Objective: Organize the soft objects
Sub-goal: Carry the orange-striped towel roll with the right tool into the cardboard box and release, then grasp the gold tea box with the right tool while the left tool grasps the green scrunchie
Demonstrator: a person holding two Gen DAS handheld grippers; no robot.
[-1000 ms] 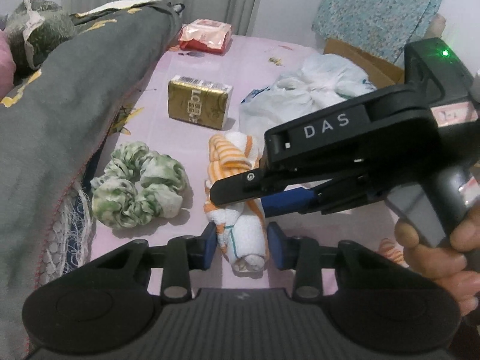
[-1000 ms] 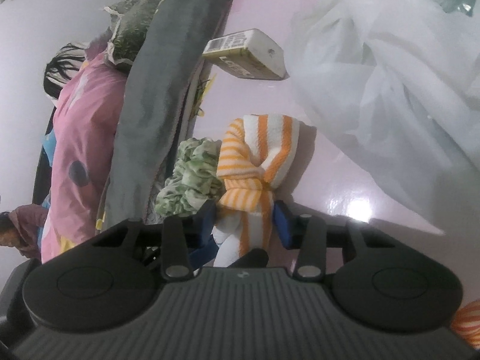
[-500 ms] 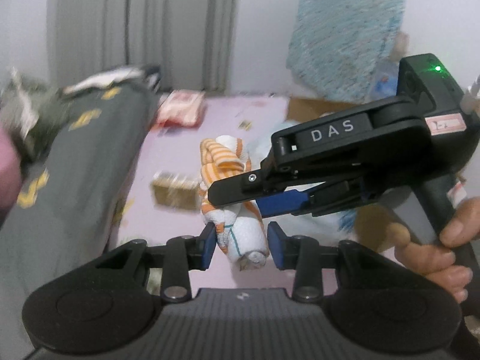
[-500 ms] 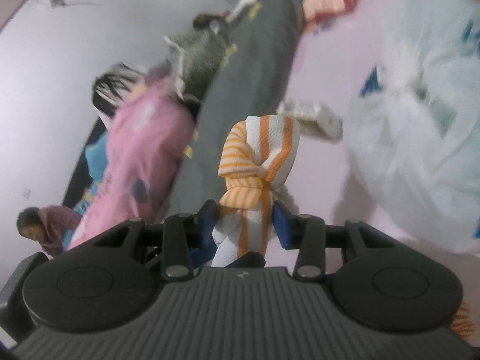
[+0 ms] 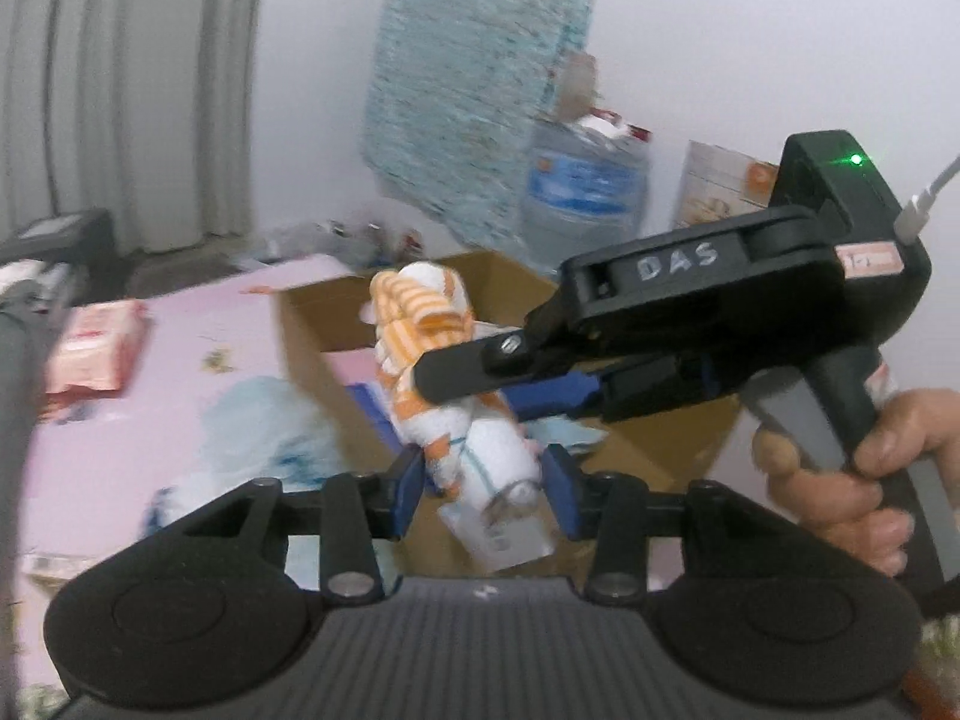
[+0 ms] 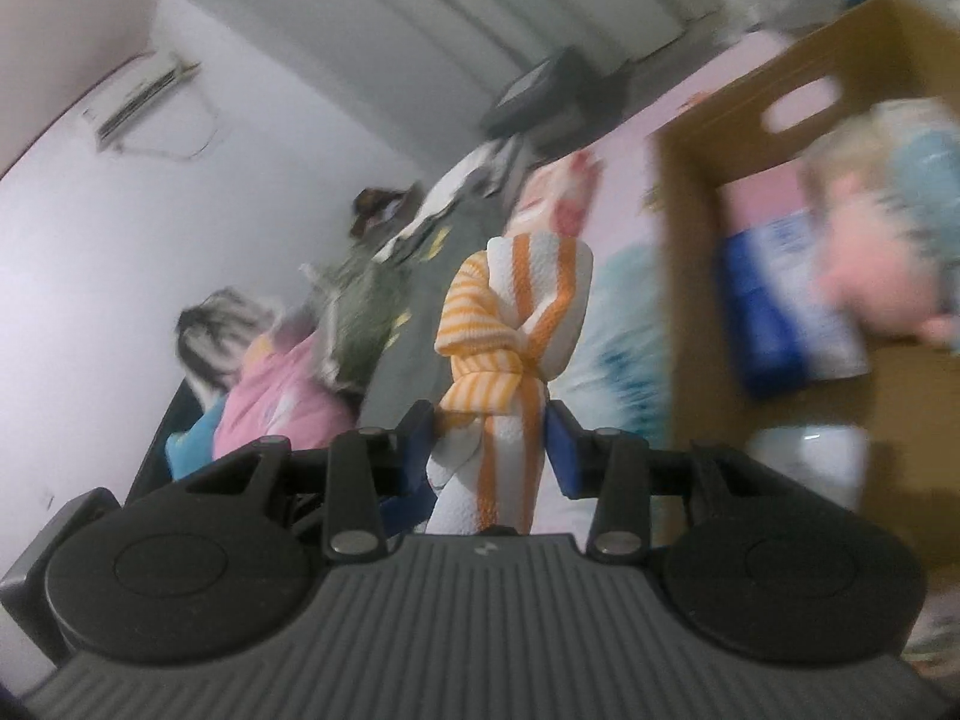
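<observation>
A rolled orange-and-white striped towel (image 5: 474,450) hangs in the air over the open cardboard box (image 5: 312,324). My right gripper (image 5: 465,393) reaches in from the right and is shut on the roll's middle. In the right wrist view the towel (image 6: 516,324) stands upright, and the right gripper (image 6: 489,438) pinches its lower part. My left gripper (image 5: 485,483) is at the roll's near end. Its jaws are opening, with the towel between the blue pads and a small gap on the right side. The box (image 6: 684,240) lies just right of the towel in the right wrist view.
The box holds a blue-and-white pack (image 6: 780,312) and a blurred pink and blue soft toy (image 6: 870,240). On the pink bed lie a white plastic bag (image 5: 258,438), a red-and-white packet (image 5: 96,348) and a grey blanket (image 6: 414,324). A water jug (image 5: 588,186) stands behind the box.
Both grippers lifted the towel off the bed and swung it right, from beside the green scrunchie to over the cardboard box. The left jaws have widened around it.
</observation>
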